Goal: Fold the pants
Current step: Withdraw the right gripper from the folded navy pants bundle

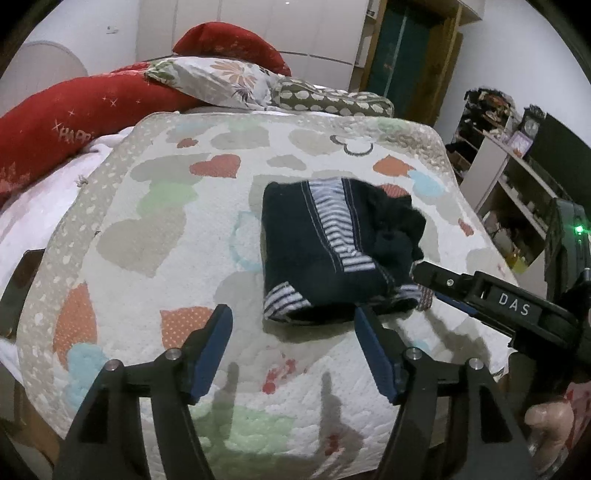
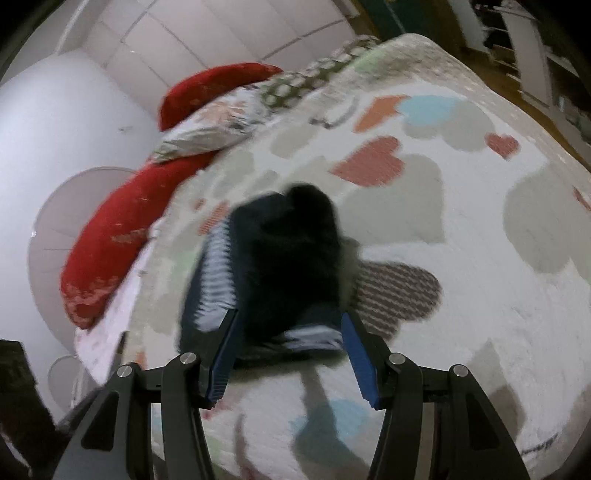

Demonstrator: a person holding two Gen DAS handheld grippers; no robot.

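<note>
Where striped trim shows, dark pants (image 1: 332, 251) lie folded compactly.

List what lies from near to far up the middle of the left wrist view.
left gripper, jaws open → folded navy pants with striped trim → heart-patterned quilt stretching beyond → floral pillow → red pillow → white wardrobe doors.

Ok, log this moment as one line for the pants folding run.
pants: folded bundle on heart quilt | left claw: open, just short of bundle | right claw: open, at bundle edge
</note>
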